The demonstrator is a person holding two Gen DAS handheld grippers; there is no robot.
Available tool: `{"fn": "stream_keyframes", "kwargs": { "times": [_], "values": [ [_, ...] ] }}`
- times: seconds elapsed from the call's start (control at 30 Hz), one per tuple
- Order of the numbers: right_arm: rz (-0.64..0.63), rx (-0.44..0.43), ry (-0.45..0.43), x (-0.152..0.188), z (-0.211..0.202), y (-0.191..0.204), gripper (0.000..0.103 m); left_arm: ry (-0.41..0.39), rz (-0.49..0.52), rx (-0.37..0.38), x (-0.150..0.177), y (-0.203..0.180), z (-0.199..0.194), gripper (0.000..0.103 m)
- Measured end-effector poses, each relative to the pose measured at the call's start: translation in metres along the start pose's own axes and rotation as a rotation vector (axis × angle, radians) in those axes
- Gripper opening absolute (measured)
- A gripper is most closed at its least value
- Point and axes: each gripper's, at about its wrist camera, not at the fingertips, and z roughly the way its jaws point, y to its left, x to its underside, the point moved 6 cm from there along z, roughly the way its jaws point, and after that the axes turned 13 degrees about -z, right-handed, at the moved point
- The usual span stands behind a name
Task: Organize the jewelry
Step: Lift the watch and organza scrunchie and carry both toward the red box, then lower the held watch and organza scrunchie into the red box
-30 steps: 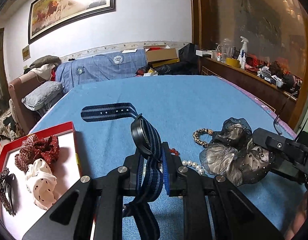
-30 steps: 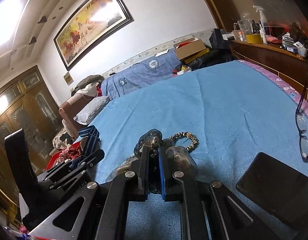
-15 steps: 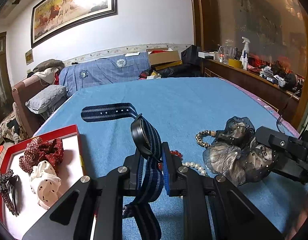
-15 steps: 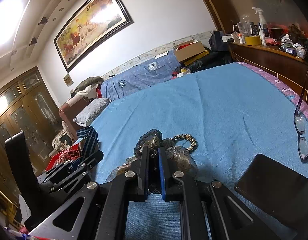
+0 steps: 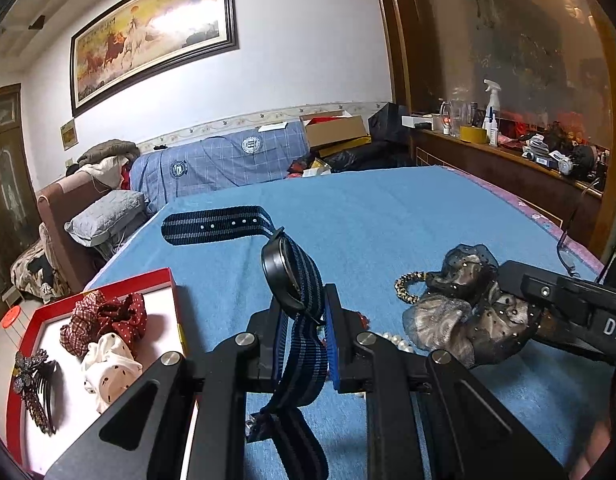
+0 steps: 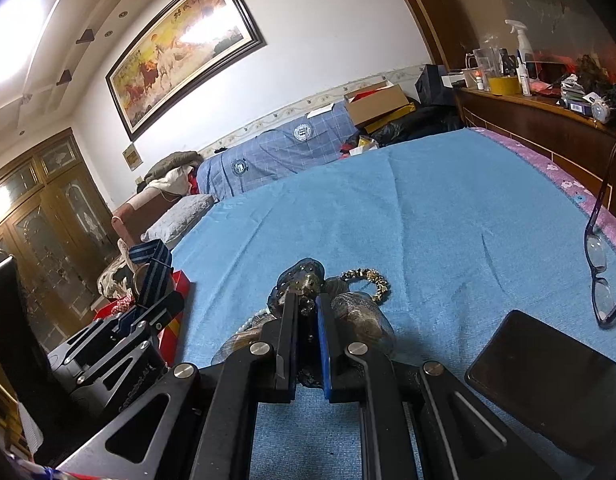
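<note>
White letters "DA" [image 5: 611, 326] stand on the black body of the right claw [image 5: 563, 312] in the left wrist view, cut off at the frame edge. Embossed lettering on the side of the left claw [image 6: 140, 380] in the right wrist view is too faint to read. The framed horse painting [image 5: 148, 36] carries a line of Chinese characters along its top, too small to make out. Round crests on the blue plaid cover [image 5: 250, 145] are illegible.

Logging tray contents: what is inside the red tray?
In the red tray: a red scrunchie, a white dotted scrunchie and a dark hair comb. The left gripper hides its near corner.
</note>
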Motion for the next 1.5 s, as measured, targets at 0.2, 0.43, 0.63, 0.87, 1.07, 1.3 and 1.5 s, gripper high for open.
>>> {"fn": "stream_keyframes", "kwargs": {
  "times": [0.2, 0.43, 0.63, 0.87, 1.07, 1.3, 1.5],
  "values": [
    [-0.013, -0.005, -0.009, -0.001, -0.001, 0.002, 0.009, 0.003, 0.011, -0.005, 0.004, -0.004, -0.009, 0.016],
    [-0.029, 0.0, -0.024, 0.002, -0.003, 0.004, 0.009, -0.012, 0.007, -0.012, 0.002, 0.002, -0.028, 0.016],
    [-0.002, -0.01, -0.025, 0.005, -0.007, 0.006, 0.009, -0.041, -0.006, -0.03, -0.004, 0.02, -0.052, 0.016],
    [-0.004, -0.032, -0.026, 0.006, -0.016, 0.026, 0.009, -0.066, -0.054, -0.063, -0.011, 0.051, -0.071, 0.016],
    [-0.058, -0.077, -0.024, 0.0, -0.016, 0.061, 0.009, -0.067, -0.094, -0.092, -0.01, 0.079, -0.079, 0.016],
    [-0.123, -0.141, -0.015, -0.009, -0.005, 0.106, 0.01, -0.063, -0.173, -0.15, -0.012, 0.123, -0.082, 0.016],
    [-0.166, -0.204, 0.003, -0.013, 0.012, 0.147, 0.01, -0.052, -0.26, -0.228, -0.011, 0.178, -0.084, 0.016]
  ]
}}
